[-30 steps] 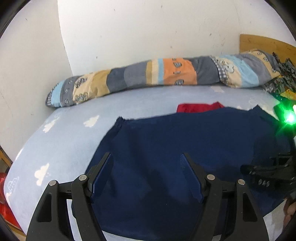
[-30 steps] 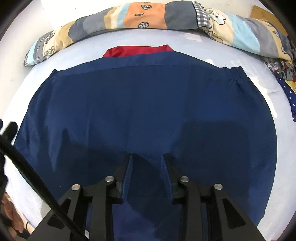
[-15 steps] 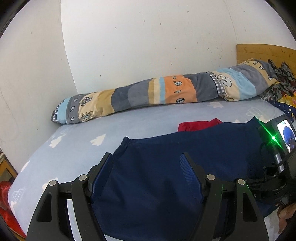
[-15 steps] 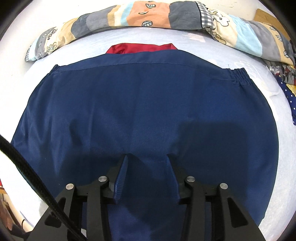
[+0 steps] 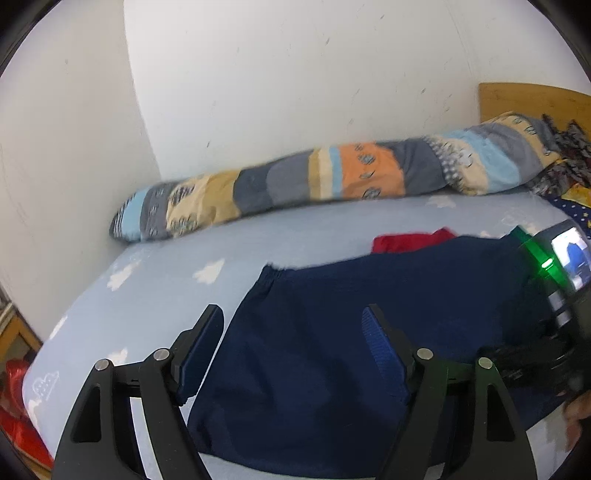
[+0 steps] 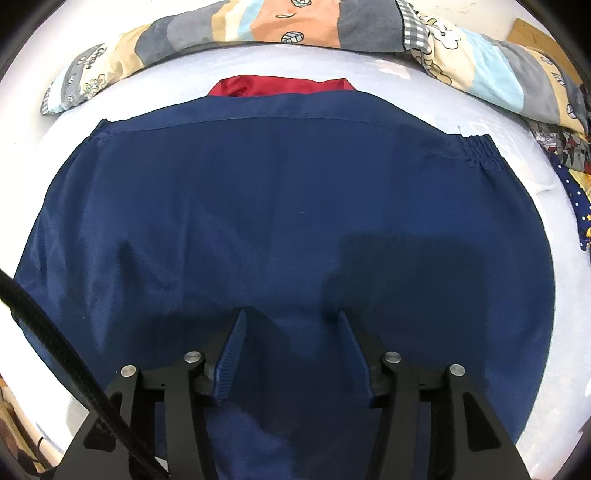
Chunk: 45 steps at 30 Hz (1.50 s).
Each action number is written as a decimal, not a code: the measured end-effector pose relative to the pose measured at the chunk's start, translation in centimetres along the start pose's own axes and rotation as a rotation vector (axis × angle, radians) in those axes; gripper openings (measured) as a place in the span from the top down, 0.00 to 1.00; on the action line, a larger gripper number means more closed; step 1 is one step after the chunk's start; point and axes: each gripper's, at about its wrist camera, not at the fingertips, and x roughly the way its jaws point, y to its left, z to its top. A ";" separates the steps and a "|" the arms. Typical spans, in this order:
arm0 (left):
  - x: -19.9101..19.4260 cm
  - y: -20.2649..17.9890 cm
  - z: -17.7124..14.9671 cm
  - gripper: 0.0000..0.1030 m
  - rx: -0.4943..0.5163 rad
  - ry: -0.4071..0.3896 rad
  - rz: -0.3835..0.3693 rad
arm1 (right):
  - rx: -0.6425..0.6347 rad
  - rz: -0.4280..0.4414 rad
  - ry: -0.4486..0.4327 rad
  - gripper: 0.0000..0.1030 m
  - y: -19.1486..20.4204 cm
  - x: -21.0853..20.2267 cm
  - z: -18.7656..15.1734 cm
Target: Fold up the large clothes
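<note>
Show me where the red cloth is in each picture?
Left wrist view: the red cloth sits right of middle, behind the navy garment.
Right wrist view: it peeks out top centre, past the garment's far edge.
Shared landmark: the striped rolled quilt.

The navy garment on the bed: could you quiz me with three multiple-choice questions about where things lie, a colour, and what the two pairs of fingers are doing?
1. Where does the red cloth lie?
A. Peeking out beyond the far edge of the navy garment
B. On top of the patchwork quilt roll
C. Between the right gripper's fingers

2. What colour is the bedsheet?
A. Plain green
B. Pale blue with white clouds
C. Yellow stripes

3. How do the right gripper's fingers stand?
A. Pinched shut on the red cloth
B. Clamped on the quilt
C. Apart over the navy fabric, having just been opening

Answers:
1 A, red shows only past the hem.
2 B, clouds dot the sheet in the left wrist view.
3 C, a clear gap separates the fingers.
</note>
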 end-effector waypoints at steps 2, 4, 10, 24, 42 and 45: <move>1.8 1.0 -0.6 0.25 -0.018 0.069 0.002 | -0.003 0.032 -0.044 0.55 0.1 -1.1 0.7; 3.9 1.7 -1.3 0.25 -0.035 0.145 -0.013 | 0.009 -0.003 -0.122 0.55 -0.4 -2.5 1.7; 10.1 2.4 -4.4 0.25 -0.048 0.364 -0.025 | 0.105 -0.032 -0.062 0.55 -5.5 1.0 3.4; 14.0 0.6 -3.3 0.22 -0.053 0.422 -0.044 | 0.353 0.019 -0.066 0.54 -16.4 1.1 3.3; 10.7 0.4 -2.8 0.19 0.011 0.381 -0.080 | 0.459 0.189 -0.023 0.47 -23.3 -1.8 -2.4; 9.4 -1.1 -1.8 0.19 -0.006 0.356 -0.155 | 0.450 0.202 -0.094 0.27 -24.2 -4.7 -3.4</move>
